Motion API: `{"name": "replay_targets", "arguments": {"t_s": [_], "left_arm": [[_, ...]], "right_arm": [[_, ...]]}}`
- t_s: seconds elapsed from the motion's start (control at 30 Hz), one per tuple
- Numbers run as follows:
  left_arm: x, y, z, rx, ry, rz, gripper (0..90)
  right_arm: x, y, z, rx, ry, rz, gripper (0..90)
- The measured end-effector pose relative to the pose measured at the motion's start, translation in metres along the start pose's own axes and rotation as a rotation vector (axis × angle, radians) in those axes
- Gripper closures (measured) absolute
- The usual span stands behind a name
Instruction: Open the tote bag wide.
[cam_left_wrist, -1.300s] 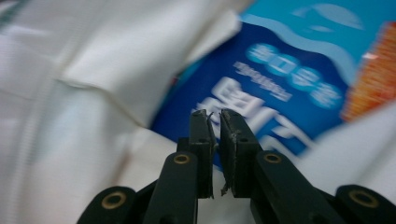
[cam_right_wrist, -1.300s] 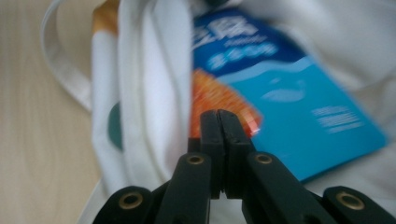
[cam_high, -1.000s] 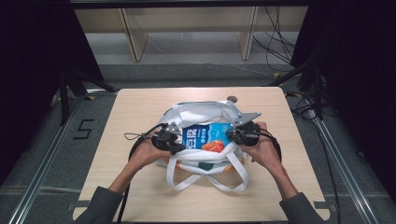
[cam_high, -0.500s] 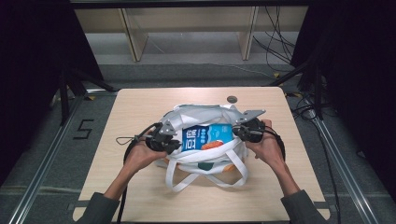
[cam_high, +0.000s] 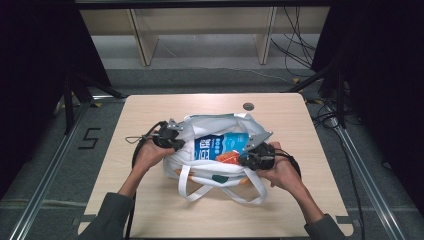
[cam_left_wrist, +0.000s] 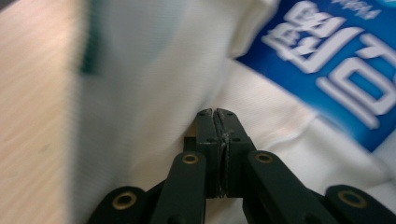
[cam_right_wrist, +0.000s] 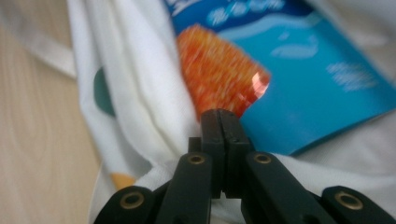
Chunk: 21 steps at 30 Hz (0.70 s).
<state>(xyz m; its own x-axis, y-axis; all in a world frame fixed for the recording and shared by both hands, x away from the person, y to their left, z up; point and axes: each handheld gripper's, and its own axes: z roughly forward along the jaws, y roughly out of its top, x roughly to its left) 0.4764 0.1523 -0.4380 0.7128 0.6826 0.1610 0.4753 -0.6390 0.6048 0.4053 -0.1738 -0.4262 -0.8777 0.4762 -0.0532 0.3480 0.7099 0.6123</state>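
Observation:
A white tote bag (cam_high: 215, 122) lies open in the middle of the wooden table (cam_high: 150, 205), its straps (cam_high: 222, 189) trailing toward the person. Inside lie a blue snack packet (cam_high: 220, 145) and an orange packet (cam_high: 229, 158). My left gripper (cam_high: 185, 145) is at the bag's left rim. Its jaws have just closed and meet tip to tip over the white cloth (cam_left_wrist: 154, 70), with the blue packet (cam_left_wrist: 336, 70) ahead; nothing shows between them. My right gripper (cam_high: 241, 158) is at the right rim, shut, its tips (cam_right_wrist: 219, 113) against the orange packet (cam_right_wrist: 215, 70) and blue packet (cam_right_wrist: 317, 84).
A round cable hole (cam_high: 248, 106) sits near the table's far edge. Beyond the table stands a low wooden shelf (cam_high: 200, 30), with cables (cam_high: 300, 45) on the floor at the right. Bare tabletop lies on both sides of the bag.
The left hand has slid left and away along the bag's rim. The right hand has come slightly toward the person. The bag's mouth has shifted a little with them.

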Motion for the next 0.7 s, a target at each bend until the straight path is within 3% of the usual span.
{"name": "replay_targets", "arguments": {"t_s": [0.03, 0.07, 0.13, 0.17, 0.2, 0.23, 0.27, 0.3, 0.33, 0.37, 0.4, 0.5, 0.53, 0.57, 0.67, 0.7], "left_arm": [[0.001, 0.001, 0.001, 0.014, 0.028, 0.022, 89.3], [-0.003, 0.004, 0.003, 0.046, 0.031, 0.016, 89.3], [-0.005, 0.006, 0.002, 0.054, 0.041, 0.038, 87.3], [-0.006, 0.007, 0.0, 0.047, 0.028, 0.028, 83.9], [-0.007, 0.008, -0.006, -0.008, -0.053, -0.026, 82.6], [-0.007, 0.008, -0.006, -0.008, -0.053, -0.026, 82.3], [-0.01, 0.01, -0.012, -0.062, -0.11, -0.044, 82.3], [-0.013, 0.011, -0.014, -0.094, -0.137, -0.053, 82.0], [-0.013, 0.011, -0.014, -0.094, -0.137, -0.053, 81.1], [-0.015, 0.012, -0.015, -0.115, -0.151, -0.064, 79.1], [-0.017, 0.016, -0.015, -0.159, -0.123, -0.066, 77.9], [-0.012, 0.024, -0.01, -0.198, -0.091, -0.095, 76.4], [-0.012, 0.024, -0.01, -0.198, -0.091, -0.095, 76.5], [-0.007, 0.029, -0.006, -0.208, -0.072, -0.115, 76.4], [0.005, 0.033, 0.001, -0.18, -0.014, -0.125, 75.6], [0.009, 0.034, 0.004, -0.173, -0.006, -0.14, 75.9]], "right_arm": [[0.001, -0.004, 0.002, -0.004, 0.0, 0.002, 90.0], [0.003, -0.006, 0.005, 0.01, 0.013, -0.011, 90.0], [0.005, -0.005, 0.003, 0.026, -0.006, -0.001, 90.0], [0.004, -0.003, 0.003, 0.019, -0.018, -0.009, 90.0], [0.004, -0.002, 0.0, 0.017, -0.018, -0.014, 90.0], [0.004, -0.002, 0.0, 0.017, -0.018, -0.014, 90.0], [0.004, 0.001, -0.004, -0.009, -0.025, -0.007, 90.0], [0.003, 0.002, -0.007, -0.028, -0.031, 0.002, 90.0], [0.003, 0.002, -0.007, -0.028, -0.031, 0.002, 90.0], [-0.001, 0.004, -0.012, -0.088, -0.043, -0.012, 90.0], [-0.002, 0.005, -0.016, -0.105, -0.068, 0.006, 89.9], [-0.009, 0.007, -0.023, -0.151, -0.105, 0.014, 90.0], [-0.011, 0.007, -0.024, -0.165, -0.131, 0.018, 90.0], [-0.014, 0.006, -0.024, -0.168, -0.137, 0.013, 90.0], [-0.02, 0.0, -0.024, -0.158, -0.16, 0.052, 90.0], [-0.023, -0.002, -0.025, -0.125, -0.154, 0.058, 90.0]]}}
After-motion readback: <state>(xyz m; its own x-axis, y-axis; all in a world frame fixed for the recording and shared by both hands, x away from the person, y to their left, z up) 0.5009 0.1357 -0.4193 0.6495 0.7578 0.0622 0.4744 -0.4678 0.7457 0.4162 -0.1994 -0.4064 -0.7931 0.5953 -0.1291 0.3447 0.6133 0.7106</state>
